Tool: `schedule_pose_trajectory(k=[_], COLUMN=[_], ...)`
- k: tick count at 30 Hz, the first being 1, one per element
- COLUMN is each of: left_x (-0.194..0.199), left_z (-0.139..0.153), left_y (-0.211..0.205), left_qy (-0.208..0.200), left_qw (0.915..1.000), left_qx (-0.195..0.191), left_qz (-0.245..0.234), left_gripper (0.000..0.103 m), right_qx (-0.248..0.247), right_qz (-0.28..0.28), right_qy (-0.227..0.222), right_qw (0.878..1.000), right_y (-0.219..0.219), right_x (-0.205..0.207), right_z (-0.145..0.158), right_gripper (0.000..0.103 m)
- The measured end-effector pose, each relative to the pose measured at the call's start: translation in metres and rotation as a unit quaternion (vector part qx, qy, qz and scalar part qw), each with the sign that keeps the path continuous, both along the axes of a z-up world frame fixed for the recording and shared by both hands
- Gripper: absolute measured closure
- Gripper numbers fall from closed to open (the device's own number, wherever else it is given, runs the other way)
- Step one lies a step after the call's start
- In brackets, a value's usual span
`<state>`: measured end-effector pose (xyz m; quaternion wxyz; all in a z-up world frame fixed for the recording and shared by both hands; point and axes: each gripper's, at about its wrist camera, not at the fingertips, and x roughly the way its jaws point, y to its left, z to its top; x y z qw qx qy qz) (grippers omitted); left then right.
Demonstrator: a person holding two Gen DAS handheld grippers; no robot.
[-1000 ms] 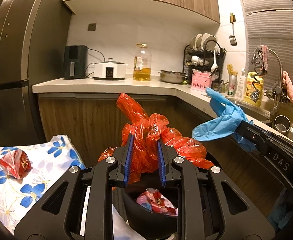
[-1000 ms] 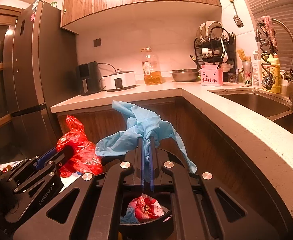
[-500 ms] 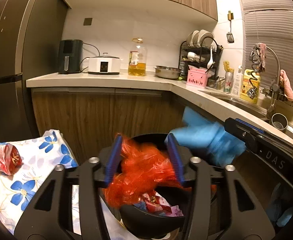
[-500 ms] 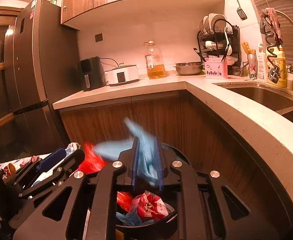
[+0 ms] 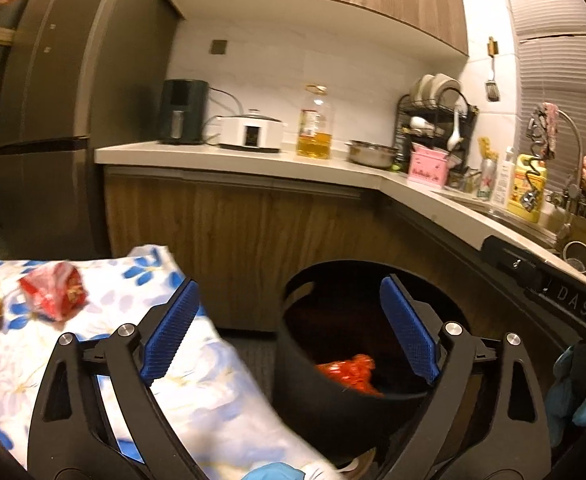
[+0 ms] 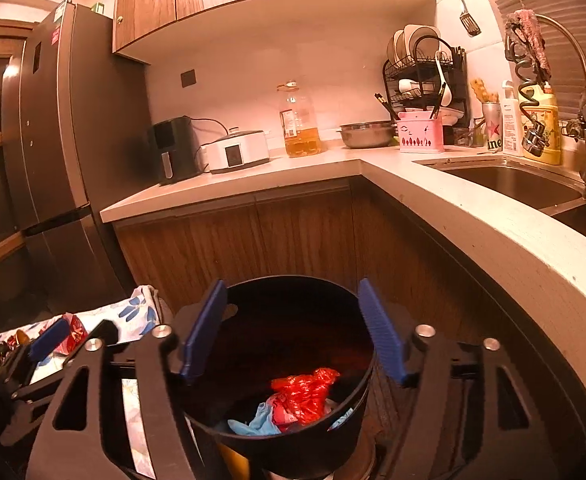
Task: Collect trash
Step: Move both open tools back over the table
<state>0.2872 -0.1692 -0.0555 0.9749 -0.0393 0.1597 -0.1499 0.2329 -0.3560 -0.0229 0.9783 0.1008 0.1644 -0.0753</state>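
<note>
A: Status of the left gripper (image 5: 289,330) and right gripper (image 6: 293,332)?
B: Both jaws are opening, nothing between them.
A: Location of the crumpled red plastic bag (image 6: 305,394)?
B: Lower centre, inside the round black bin (image 6: 345,416), below both grippers, beside a blue glove (image 6: 255,422).

Crumpled red bag (image 6: 305,394) and blue glove (image 6: 255,420) lie in black bin (image 6: 293,446).

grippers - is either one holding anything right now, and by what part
Nothing is held. The left gripper and right gripper are both opening with nothing between their jaws; the red bag and blue glove lie in the bin.
</note>
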Motion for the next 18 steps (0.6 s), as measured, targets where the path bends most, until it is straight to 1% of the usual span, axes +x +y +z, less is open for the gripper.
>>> schedule_pose_trajectory(k=[4, 8, 11, 15, 18], left_x=[-0.015, -0.031, -0.045, -0.061, -0.069], left_z=[-0.001, 0.001, 0.001, -0.004, -0.010], left_y=[0.023, 0.046, 0.066, 0.105, 0.143], left_qy=[-0.001, -0.013, -0.024, -0.036, -0.038], left_qw=[0.9995, 0.9974, 0.9943, 0.9850, 0.9724], left_qx=[-0.012, -0.010, -0.009, 0.004, 0.012], left_qz=[0.031, 0.070, 0.104, 0.169, 0.230], left_gripper=[0.013, 0.013, 0.013, 0.013, 0.013], right_qx=[0.006, 0.011, 0.015, 0.016, 0.017], right_qz=[0.000, -0.003, 0.003, 0.020, 0.044], right_qy=[0.003, -0.001, -0.002, -0.004, 0.000], right_qw=[1.000, 1.000, 1.000, 1.000, 0.999], right_y=[0.006, 0.012, 0.021, 0.040, 0.063], right_x=[-0.006, -0.011, -0.014, -0.016, -0.014], right_z=[-0.003, -0.003, -0.002, -0.004, -0.008], right_gripper=[0.030, 0.029, 0.028, 0.028, 0.028])
